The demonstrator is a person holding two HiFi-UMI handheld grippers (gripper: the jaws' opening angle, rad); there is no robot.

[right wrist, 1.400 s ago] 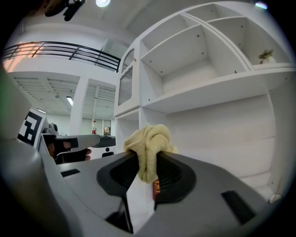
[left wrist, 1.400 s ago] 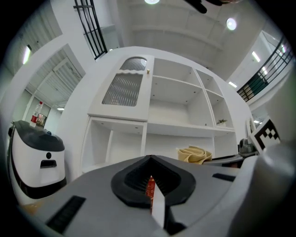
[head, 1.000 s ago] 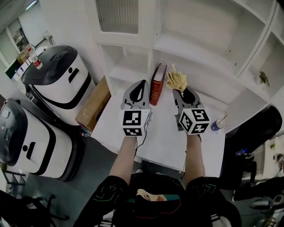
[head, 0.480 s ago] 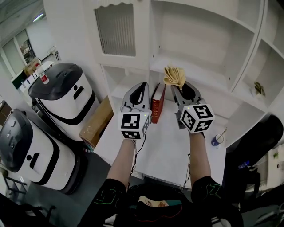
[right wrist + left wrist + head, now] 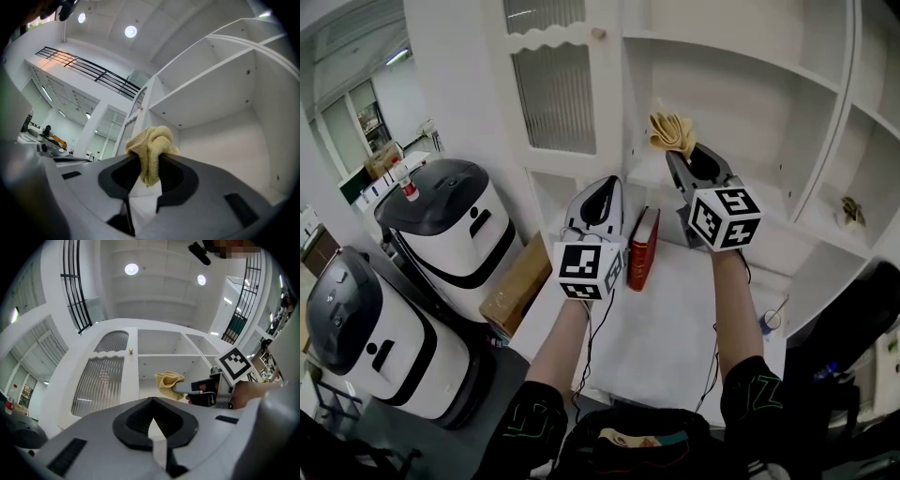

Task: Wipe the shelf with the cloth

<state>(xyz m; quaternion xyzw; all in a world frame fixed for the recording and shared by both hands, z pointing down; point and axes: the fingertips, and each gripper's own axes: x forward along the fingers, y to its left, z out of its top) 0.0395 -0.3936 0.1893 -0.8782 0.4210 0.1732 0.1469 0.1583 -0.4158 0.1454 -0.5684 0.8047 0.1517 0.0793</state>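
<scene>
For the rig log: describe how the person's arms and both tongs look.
The left tongs and right tongs are light grey tapered shells with black inner pads, each carrying a white cube of black square markers. A thin black cable trails along each forearm. Forearms are bare; dark sleeves show green lines.

Two grippers (image 5: 605, 184) (image 5: 676, 156), one cloth (image 5: 670, 131), one book (image 5: 644, 248) (red), two machines (image 5: 441, 211) (image 5: 366, 328), one box (image 5: 517, 286).
</scene>
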